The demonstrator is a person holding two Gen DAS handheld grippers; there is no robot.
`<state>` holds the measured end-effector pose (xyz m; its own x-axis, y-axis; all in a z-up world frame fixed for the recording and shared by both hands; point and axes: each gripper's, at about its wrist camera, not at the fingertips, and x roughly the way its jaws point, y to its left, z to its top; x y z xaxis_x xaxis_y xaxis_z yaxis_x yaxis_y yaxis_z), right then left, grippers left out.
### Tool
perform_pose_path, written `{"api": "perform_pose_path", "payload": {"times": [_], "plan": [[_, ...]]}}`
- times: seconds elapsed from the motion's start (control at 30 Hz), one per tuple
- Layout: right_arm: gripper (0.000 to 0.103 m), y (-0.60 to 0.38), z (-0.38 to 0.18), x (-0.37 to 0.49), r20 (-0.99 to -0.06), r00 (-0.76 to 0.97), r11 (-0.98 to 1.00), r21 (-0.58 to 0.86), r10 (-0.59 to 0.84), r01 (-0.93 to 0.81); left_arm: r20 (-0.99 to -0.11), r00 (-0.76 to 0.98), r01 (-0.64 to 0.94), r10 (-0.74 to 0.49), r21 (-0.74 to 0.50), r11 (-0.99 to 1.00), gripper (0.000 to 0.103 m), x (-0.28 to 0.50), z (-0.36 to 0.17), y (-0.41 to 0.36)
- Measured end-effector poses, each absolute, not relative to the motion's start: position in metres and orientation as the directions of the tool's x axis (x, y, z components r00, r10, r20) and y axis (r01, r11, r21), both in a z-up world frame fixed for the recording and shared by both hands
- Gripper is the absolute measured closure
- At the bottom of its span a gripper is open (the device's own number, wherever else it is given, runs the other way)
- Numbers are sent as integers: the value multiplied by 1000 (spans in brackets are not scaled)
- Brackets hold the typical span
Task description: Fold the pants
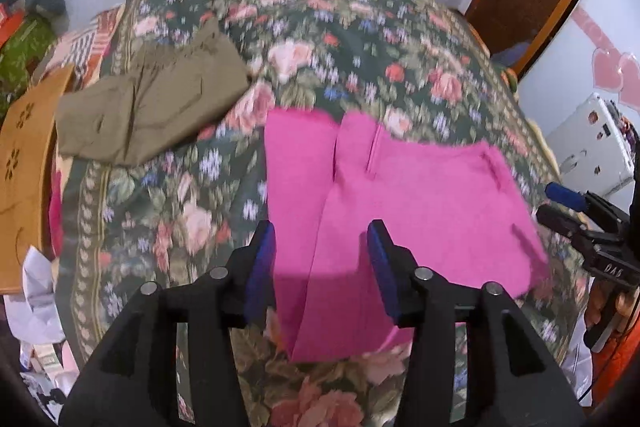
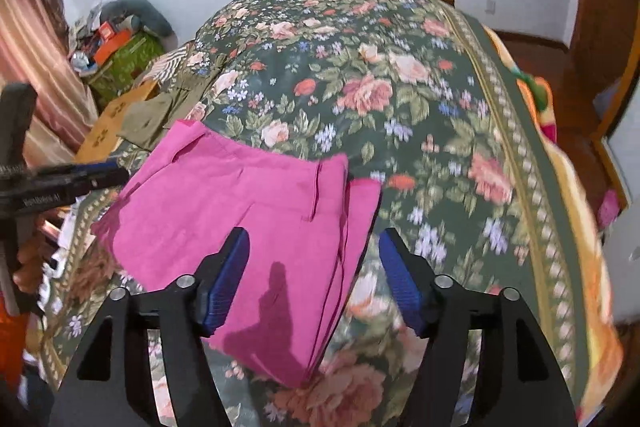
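Now both tongs, left [image 1: 322, 233] and right [image 2: 314, 241], gape empty above the pink pants [image 1: 400, 187], whose loose layers could spring apart

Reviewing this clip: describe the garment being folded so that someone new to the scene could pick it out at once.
Start from the floral bedspread that covers the bed. Two garments lie on it: olive-green pants toward the left edge and, nearer the cameras, the pink pants. The pink pair is the one, bright magenta, folded into a flat stack of layers, directly in front of both open tongs.
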<state>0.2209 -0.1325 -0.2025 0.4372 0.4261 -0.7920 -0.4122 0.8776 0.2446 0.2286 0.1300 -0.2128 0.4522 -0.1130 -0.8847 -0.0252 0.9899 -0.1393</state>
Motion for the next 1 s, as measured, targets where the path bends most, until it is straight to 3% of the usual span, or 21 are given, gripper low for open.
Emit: {"api": "perform_pose_path", "payload": {"times": [0.2,0.4,0.53,0.6,0.7,0.87,1.0], "plan": [[39,-133,-234,219,-831,355,878,288,428,-382,-898,402,-45,-178,-213,976,54,228,-237,135],[40,-134,-242,228,-812,342,859,338,473,-385,-892,401,-49,-210,-249,967,54,242,-243,134],[55,-128,-243,231,-812,348,857,321,468,-404,-887,404,-50,-224,-266,963,57,251,-247,134],[68,-126,-243,233,-811,357,858,312,464,-408,-883,405,-51,-238,-282,958,63,254,-248,133],[78,-129,-244,237,-803,360,856,326,475,-401,-875,400,-45,-273,-316,948,77,257,-249,134],[91,-127,-236,234,-792,390,857,302,469,-418,-875,415,-44,-250,-294,955,86,254,-245,128],[94,-124,-224,235,-779,412,855,292,473,-429,-874,440,-42,-204,-247,968,93,246,-235,124]]}}
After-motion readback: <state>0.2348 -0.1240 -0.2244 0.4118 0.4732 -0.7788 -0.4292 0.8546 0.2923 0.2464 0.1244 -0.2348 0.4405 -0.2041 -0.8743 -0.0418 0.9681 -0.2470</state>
